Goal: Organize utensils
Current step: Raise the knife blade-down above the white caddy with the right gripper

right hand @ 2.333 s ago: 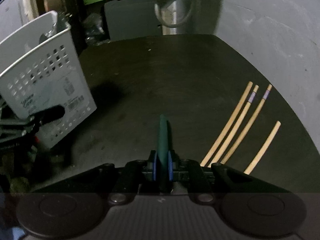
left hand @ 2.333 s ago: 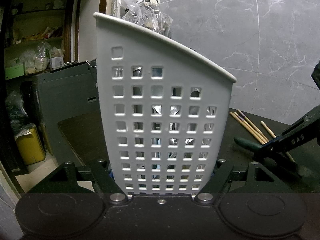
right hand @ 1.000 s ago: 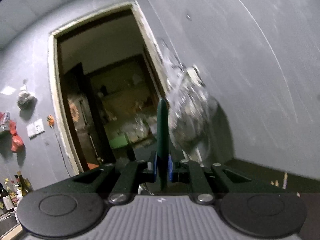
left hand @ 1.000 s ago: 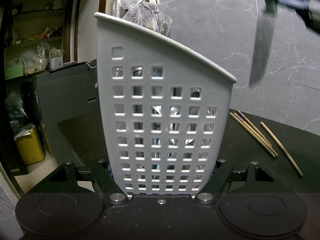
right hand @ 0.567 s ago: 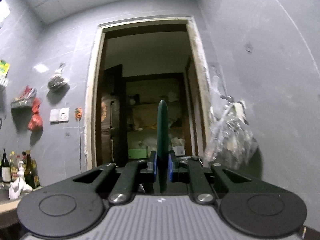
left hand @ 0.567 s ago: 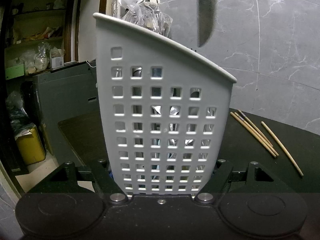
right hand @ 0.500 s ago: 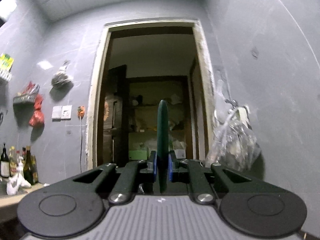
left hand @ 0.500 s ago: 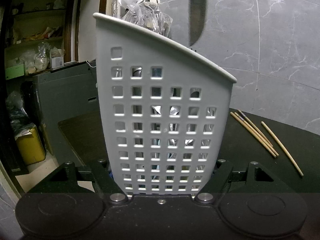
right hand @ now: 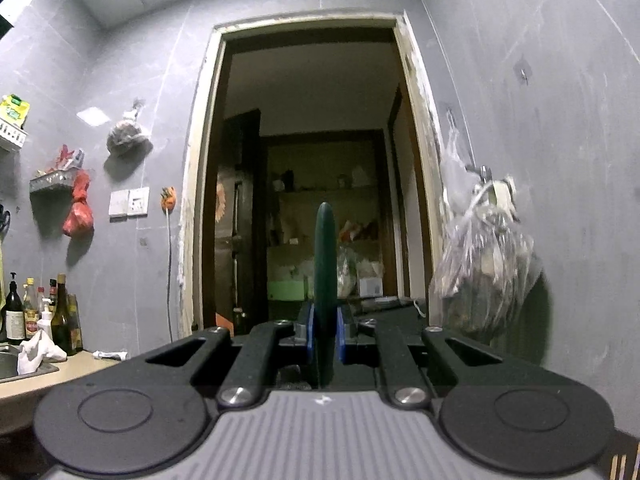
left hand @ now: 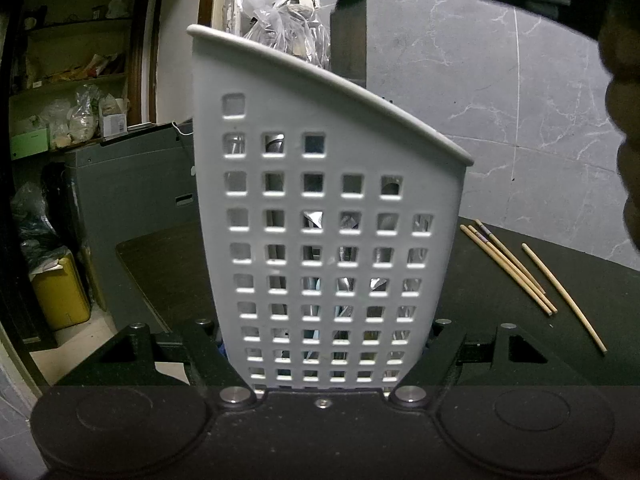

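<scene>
Left wrist view fills its centre with the white perforated basket (left hand: 328, 216), which your left gripper (left hand: 324, 364) clamps at its lower sides, so its jaws stand wide around it. Through the square holes you can see shiny metal utensils (left hand: 348, 252) standing inside, though which kinds is hard to tell. At the top centre of that frame a dark knife blade (left hand: 349, 40) hangs point down behind the slanted rim, its tip hidden by the wall. Four wooden chopsticks (left hand: 516, 268) lie on the dark table (left hand: 500, 304) at the right, well apart from the basket. Right wrist view shows your right gripper (right hand: 324, 334) pinching the green knife handle (right hand: 325, 264) narrowly between its blue pads (right hand: 310, 332), the handle pointing toward the doorway (right hand: 312, 160) at frame centre.
</scene>
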`<state>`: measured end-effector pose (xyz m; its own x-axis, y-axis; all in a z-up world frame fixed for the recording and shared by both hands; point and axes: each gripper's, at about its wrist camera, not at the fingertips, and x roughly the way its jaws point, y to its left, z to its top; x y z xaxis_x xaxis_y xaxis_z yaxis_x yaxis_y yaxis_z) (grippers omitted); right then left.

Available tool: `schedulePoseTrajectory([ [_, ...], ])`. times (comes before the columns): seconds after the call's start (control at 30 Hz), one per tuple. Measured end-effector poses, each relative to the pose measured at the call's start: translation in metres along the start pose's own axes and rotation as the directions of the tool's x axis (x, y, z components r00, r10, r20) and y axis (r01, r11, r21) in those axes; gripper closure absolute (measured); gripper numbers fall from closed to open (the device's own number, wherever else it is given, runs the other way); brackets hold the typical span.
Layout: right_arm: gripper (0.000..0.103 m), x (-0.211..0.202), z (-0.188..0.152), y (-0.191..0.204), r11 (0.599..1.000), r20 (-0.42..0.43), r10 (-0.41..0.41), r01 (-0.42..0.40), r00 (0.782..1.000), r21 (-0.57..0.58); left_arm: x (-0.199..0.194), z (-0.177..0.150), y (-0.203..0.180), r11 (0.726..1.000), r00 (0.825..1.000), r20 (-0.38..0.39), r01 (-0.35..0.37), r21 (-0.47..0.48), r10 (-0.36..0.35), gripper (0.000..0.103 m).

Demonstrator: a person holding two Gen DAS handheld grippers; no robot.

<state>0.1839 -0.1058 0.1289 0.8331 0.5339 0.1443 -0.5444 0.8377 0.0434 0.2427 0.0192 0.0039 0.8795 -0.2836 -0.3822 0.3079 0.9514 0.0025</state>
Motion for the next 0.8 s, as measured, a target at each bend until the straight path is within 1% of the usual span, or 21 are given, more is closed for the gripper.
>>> schedulePoseTrajectory([
  [0.2, 0.090, 0.008, -0.013, -0.005, 1.000, -0.069, -0.005, 0.006, 0.998, 0.021, 0.000, 0.000, 0.000, 1.000, 1.000, 0.000, -0.001, 0.000, 0.001, 0.027],
  [0.43, 0.090, 0.013, -0.023, -0.010, 0.999, -0.126, -0.008, 0.012, 0.992, 0.034, 0.000, 0.000, 0.000, 1.000, 1.000, 0.000, -0.001, 0.000, 0.001, 0.027],
  [0.8, 0.089, 0.016, -0.033, -0.014, 0.999, -0.180, -0.011, 0.019, 0.984, 0.042, 0.000, 0.000, 0.000, 1.000, 1.000, 0.000, -0.001, 0.000, 0.001, 0.027],
])
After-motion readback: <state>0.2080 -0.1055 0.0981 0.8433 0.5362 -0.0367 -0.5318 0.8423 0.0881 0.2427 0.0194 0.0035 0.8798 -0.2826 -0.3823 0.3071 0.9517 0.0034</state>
